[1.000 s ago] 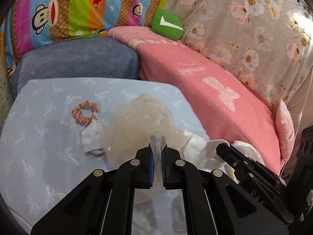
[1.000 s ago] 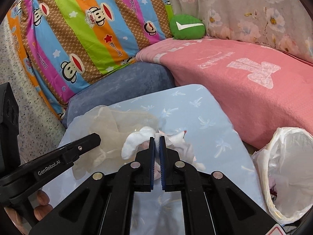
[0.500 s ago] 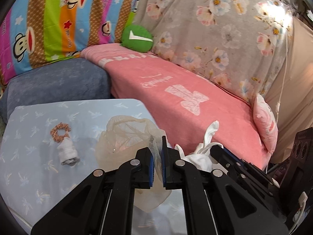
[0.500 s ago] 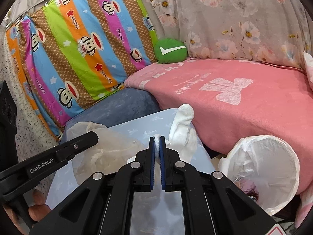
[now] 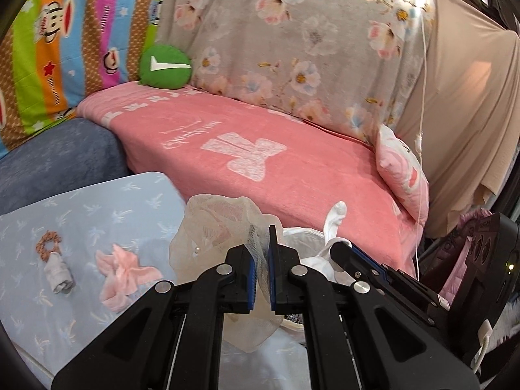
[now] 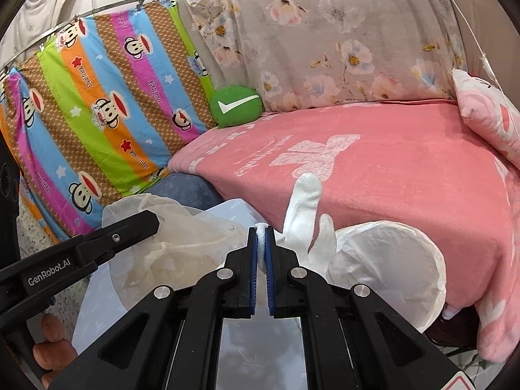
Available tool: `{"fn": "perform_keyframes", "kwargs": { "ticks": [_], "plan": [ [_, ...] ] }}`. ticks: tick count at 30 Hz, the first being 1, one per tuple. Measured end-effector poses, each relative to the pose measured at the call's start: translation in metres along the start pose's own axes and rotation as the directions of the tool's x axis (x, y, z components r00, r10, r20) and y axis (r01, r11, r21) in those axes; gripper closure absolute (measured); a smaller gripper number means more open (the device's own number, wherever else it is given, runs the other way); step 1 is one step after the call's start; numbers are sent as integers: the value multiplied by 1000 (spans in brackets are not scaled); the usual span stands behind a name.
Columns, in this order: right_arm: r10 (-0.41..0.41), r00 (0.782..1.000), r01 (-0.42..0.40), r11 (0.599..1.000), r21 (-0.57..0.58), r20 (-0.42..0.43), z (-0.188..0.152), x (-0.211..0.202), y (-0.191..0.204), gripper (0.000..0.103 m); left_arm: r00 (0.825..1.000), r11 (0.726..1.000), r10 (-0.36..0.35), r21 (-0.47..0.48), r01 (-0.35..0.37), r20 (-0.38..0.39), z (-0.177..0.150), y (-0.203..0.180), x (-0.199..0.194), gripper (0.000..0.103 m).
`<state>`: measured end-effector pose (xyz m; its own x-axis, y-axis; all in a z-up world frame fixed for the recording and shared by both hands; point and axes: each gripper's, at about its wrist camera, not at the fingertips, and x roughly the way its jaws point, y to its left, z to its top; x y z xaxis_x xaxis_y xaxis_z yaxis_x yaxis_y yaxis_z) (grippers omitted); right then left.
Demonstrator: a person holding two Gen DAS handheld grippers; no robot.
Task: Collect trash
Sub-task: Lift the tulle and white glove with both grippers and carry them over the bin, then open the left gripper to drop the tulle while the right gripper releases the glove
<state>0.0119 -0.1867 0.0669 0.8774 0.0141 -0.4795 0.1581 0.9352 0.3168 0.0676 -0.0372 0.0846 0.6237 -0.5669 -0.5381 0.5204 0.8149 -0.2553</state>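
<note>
My left gripper (image 5: 261,234) is shut on a beige mesh net (image 5: 221,224) and holds it above the right edge of the light blue table (image 5: 136,195). My right gripper (image 6: 260,232) is shut on a white sock (image 6: 304,208) and holds it up beside the open white trash bag (image 6: 390,260). The net also shows in the right wrist view (image 6: 169,237), under the left gripper's finger. The sock (image 5: 334,217) and bag rim (image 5: 302,232) show past the left gripper too. A pink cloth (image 5: 125,273), a small grey-white roll (image 5: 60,273) and a brown scrunchie (image 5: 48,240) lie on the table.
A pink blanket (image 5: 276,162) covers the sofa behind the table. A green check-mark cushion (image 5: 165,66) sits at its back. A pink pillow (image 5: 403,169) lies at the right end. A blue-grey cushion (image 5: 55,159) is at the left.
Both grippers lifted and swung right, carrying the net and the sock off the table toward the trash bag. A pink cloth that lay under them now shows on the table.
</note>
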Motion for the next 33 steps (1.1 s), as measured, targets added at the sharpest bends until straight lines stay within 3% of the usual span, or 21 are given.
{"fn": "perform_keyframes", "kwargs": {
  "ticks": [11, 16, 18, 20, 22, 30, 33],
  "plan": [
    [-84, 996, 82, 992, 101, 19, 3, -17, -66, 98, 993, 992, -94, 78, 100, -77, 0, -52, 38, 97],
    [-107, 994, 103, 986, 127, 19, 1, -20, -84, 98, 990, 990, -92, 98, 102, -106, -5, -66, 51, 96],
    [-113, 993, 110, 985, 133, 17, -1, -20, -90, 98, 989, 991, -84, 97, 97, -125, -8, -68, 58, 86],
    [-115, 993, 113, 984, 136, 13, -1, -18, -92, 98, 989, 993, -70, 90, 83, -131, -11, -66, 61, 56],
    [-118, 993, 115, 984, 138, 8, 0, -16, -93, 98, 992, 995, -51, 85, 61, -111, -12, -65, 59, 43],
    [-111, 994, 111, 985, 135, -8, 0, -1, -89, 98, 993, 996, -2, 86, 12, -114, -15, -54, 62, 42],
    [-115, 993, 115, 985, 130, -12, 0, 5, -86, 93, 993, 997, 16, 80, -7, -117, -18, -48, 62, 42]
  ]
}}
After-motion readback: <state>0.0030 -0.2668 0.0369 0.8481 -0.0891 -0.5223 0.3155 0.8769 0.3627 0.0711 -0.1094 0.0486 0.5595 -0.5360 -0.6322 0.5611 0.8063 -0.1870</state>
